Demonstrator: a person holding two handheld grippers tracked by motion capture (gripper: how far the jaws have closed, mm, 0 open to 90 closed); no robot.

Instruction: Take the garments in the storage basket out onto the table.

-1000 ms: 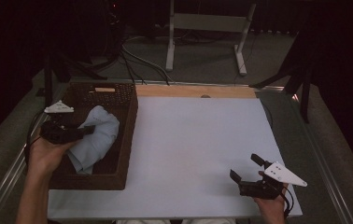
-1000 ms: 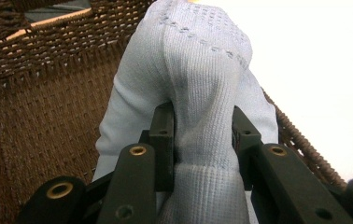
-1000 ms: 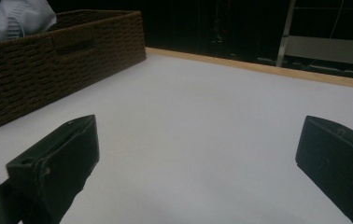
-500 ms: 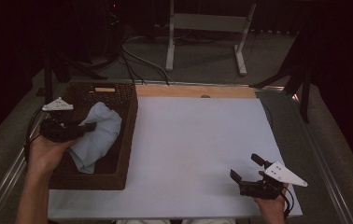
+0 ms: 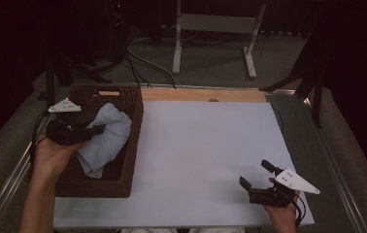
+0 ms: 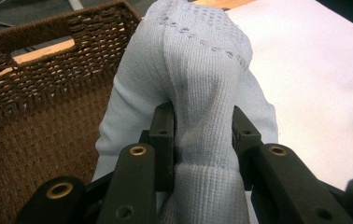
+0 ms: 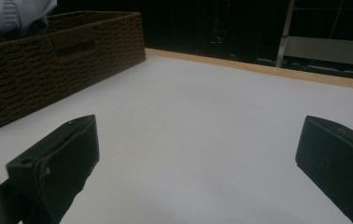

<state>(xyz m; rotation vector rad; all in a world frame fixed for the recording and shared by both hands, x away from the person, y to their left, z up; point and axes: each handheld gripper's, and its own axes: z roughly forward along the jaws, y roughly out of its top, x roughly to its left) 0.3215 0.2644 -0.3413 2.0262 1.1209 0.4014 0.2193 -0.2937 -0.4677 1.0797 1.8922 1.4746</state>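
**Cloth Held Over Basket**

The left gripper (image 6: 202,135) pinched a fold of the pale blue cloth (image 6: 198,70), which hung over the brown wicker basket (image 5: 128,121). The right gripper (image 5: 258,175) rested wide apart on the white table (image 5: 201,145). No writing was readable.
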